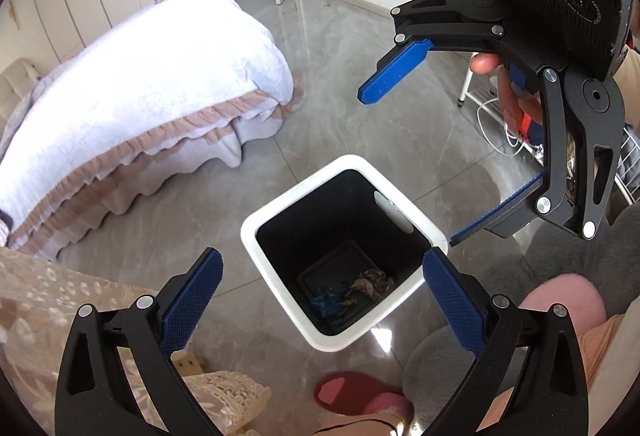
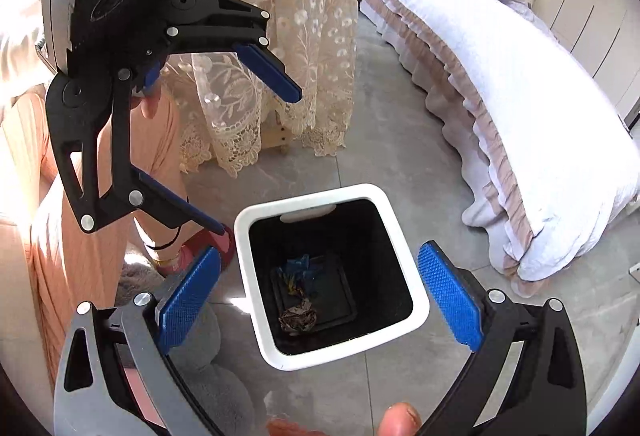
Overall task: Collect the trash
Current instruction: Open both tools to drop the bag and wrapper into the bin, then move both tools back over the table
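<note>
A white bin (image 1: pixel 250 232) (image 2: pixel 344 194) with a black inside stands on the grey floor below both grippers. At its bottom lie a crumpled brownish paper (image 1: pixel 374 284) (image 2: pixel 298 318) and a blue wrapper (image 1: pixel 328 300) (image 2: pixel 298 266). My left gripper (image 1: pixel 323 256) (image 2: pixel 258 162) hangs open above the bin's opening, nothing between its blue pads. My right gripper (image 2: pixel 320 252) (image 1: pixel 408 168) is open too, above the bin from the opposite side, and holds nothing. A thumb (image 2: pixel 400 422) shows at the right wrist view's lower edge.
A bed (image 1: pixel 140 76) (image 2: pixel 500 76) with a white frilled cover fills one side. A lace-draped table (image 2: pixel 288 36) (image 1: pixel 40 308) stands close to the bin. The person's red slipper (image 1: pixel 352 392), a pink slipper (image 1: pixel 560 300), a grey fluffy rug (image 1: pixel 580 256) and a wire rack (image 1: pixel 500 116) lie nearby.
</note>
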Motion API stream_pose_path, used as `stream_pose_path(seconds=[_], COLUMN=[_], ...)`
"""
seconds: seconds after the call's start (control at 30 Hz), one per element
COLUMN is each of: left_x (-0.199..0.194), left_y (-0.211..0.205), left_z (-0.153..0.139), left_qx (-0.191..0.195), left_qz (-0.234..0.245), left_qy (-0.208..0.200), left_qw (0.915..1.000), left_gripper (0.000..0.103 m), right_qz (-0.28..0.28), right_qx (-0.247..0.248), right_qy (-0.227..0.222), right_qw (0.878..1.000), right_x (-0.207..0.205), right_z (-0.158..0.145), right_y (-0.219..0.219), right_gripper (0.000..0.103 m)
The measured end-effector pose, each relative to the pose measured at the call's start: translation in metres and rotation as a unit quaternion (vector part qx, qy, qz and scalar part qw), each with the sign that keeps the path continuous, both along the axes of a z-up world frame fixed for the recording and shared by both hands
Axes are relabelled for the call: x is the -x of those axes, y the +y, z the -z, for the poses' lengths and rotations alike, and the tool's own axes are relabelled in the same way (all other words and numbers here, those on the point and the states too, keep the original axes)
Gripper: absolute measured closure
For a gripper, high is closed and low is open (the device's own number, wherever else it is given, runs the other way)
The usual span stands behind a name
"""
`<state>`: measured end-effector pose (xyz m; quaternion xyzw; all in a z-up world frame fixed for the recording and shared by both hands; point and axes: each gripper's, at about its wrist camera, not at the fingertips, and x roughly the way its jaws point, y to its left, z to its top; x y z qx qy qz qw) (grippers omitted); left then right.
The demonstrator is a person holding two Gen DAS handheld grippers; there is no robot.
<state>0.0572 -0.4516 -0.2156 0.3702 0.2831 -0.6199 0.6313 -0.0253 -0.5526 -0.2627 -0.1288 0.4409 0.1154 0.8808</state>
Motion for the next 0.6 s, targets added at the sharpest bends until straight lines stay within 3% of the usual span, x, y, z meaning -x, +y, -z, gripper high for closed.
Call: stream_pose_path(seconds=[0.27,0.6], left_x=[-0.005,-0.012], left_y=[0.047,0.115], left_z=[-0.037,-0.082], left_qx=[0.043,0.11], left_qz=[-0.062,-0.158], left_qy=[-0.01,-0.046], left_qw=[0.9971,0.9801], left_gripper=[0.005,0.005], right_qz=[-0.023,-0.041], right_qx=[0.015,-0.025], right_qy=[-0.047,-0.128], right_qw=[0.999,0.991], right_x=[-0.001,-0.011], right_z=[-0.039,-0.09], right_y=[0.034,0.073], right_gripper=[0.004,0.004])
